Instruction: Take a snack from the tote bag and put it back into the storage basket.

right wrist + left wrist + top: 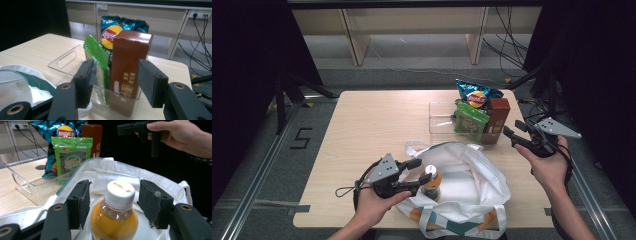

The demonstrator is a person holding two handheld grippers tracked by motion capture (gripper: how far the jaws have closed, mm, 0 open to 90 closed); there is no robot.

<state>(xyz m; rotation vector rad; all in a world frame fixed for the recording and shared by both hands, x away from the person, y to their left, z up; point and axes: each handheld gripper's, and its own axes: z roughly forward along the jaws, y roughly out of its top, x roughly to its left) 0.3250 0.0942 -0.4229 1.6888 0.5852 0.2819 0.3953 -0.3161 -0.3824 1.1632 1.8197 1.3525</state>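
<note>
Left gripper [113,205]: I have it released, jaws either side of the bottle [115,217], not touching.
Bottle: upright in white bag [472,185], cap up.
Right gripper [113,82]: released, facing brown box [128,67] in clear tray [62,61].

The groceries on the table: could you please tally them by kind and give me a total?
Snack bags: 2, the blue chip bag and the green bag, both in the clear bin
Boxes: 1, the brown box, also in the bin
Bottles: 1, the orange drink bottle at the white tote bag
Total: 4
</note>
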